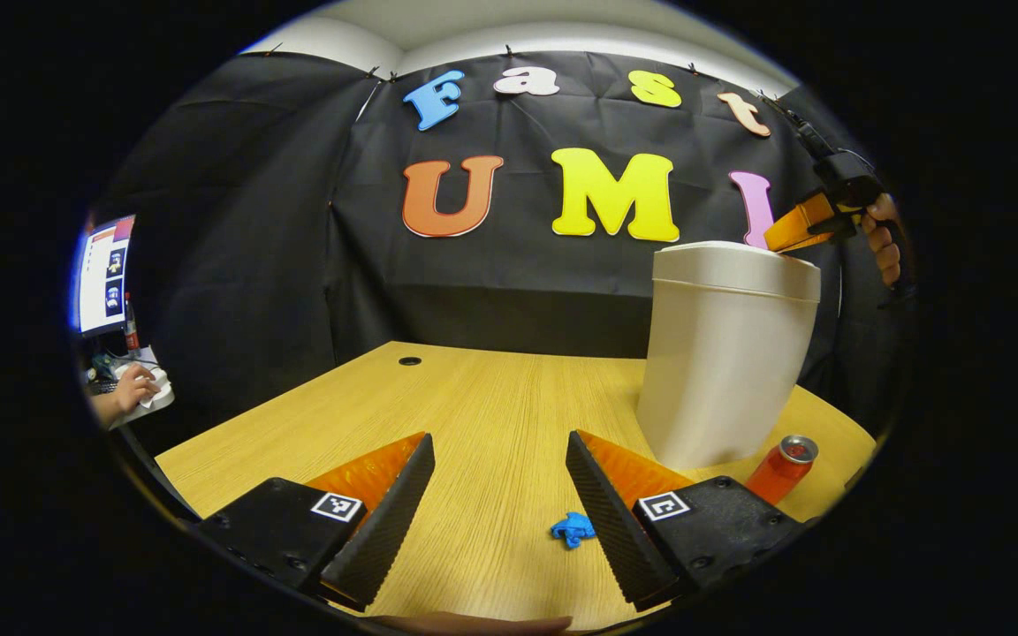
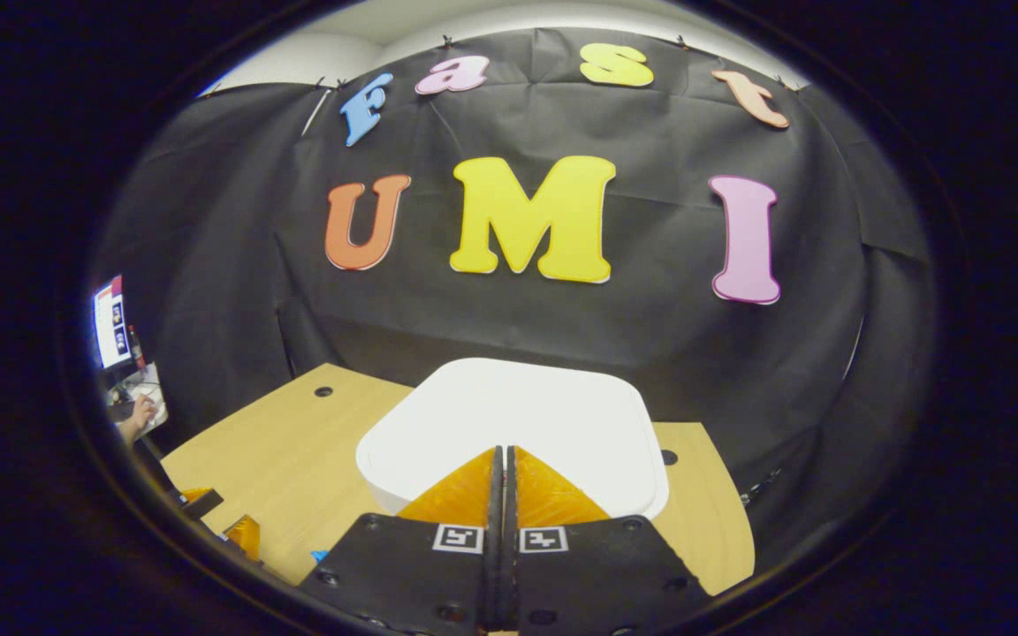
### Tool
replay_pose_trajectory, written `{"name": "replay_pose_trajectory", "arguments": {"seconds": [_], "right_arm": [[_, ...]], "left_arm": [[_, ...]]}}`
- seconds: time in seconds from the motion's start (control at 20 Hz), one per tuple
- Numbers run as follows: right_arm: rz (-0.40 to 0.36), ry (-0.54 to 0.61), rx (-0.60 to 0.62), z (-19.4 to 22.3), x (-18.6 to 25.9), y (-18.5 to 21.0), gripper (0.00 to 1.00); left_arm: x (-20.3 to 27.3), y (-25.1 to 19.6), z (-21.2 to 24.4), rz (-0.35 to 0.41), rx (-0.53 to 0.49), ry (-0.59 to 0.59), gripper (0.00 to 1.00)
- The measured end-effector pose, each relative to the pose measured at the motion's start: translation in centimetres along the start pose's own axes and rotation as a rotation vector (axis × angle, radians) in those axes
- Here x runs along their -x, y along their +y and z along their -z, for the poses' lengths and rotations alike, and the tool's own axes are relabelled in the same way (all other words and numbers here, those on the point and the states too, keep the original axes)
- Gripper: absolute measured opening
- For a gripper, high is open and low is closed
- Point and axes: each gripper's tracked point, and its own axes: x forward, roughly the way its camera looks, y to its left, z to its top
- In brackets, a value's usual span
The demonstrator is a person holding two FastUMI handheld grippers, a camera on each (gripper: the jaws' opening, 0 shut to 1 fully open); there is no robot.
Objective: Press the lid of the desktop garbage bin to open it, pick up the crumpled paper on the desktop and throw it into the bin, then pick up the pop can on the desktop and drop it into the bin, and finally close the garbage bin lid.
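Left gripper view looks low across a wooden tabletop (image 1: 491,397), where the left gripper (image 1: 500,495) hangs with its fingers spread wide and nothing between them. A small blue wad of crumpled paper (image 1: 572,528) lies on the wood just beside the inner edge of one finger, partly cut off by it; whether they touch cannot be told. A red pop can (image 1: 781,468) stands tilted in the fisheye near the foot of the white bin (image 1: 725,353), its lower part hidden behind the gripper's body. The bin's lid (image 1: 734,256) sits down flat. At its far upper edge the right gripper (image 1: 796,231) shows from the side, tips at the lid's rim and a hand (image 1: 885,238) behind it; contact is hard to judge from here.

Right gripper view looks down from above, with the same gripper (image 2: 504,468) showing its fingers pressed together, holding nothing, tips over the near part of the broad white lid (image 2: 509,415). The lid hides the bin's body, and the can is out of sight. A speck of blue at the lower left edge may be the paper. At far left in both views, a lit monitor (image 1: 105,274) and another person's hand (image 1: 133,389) are too small to make out.
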Motion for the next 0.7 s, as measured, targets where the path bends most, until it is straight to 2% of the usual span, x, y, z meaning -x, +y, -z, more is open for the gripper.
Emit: {"name": "replay_pose_trajectory", "arguments": {"seconds": [0.05,0.1,0.15,0.3,0.45,0.7], "right_arm": [[-0.001,0.019,-0.023,0.1,0.0,0.0,0.01],[-0.005,0.034,-0.039,0.3,-0.2,0.1,0.08],[-0.006,0.044,-0.038,0.4,-0.3,0.1,0.01],[0.016,0.020,-0.007,-0.1,0.7,0.1,0.01],[-0.054,-0.009,-0.034,0.1,2.9,1.4,0.00],[-0.104,-0.020,-0.111,2.3,5.8,1.2,0.01]], "left_arm": [[0.0,0.1,0.2,-0.001,-0.002,-0.001,0.98],[-0.1,0.0,0.3,0.002,-0.007,-0.004,0.98],[-0.1,0.0,0.3,0.004,-0.011,-0.005,0.98],[-0.3,-0.5,0.7,0.009,-0.009,0.006,0.98],[-0.3,-1.0,0.9,0.020,-0.015,0.003,0.98],[-0.6,-0.1,0.1,-0.008,-0.090,-0.029,0.97]]}}
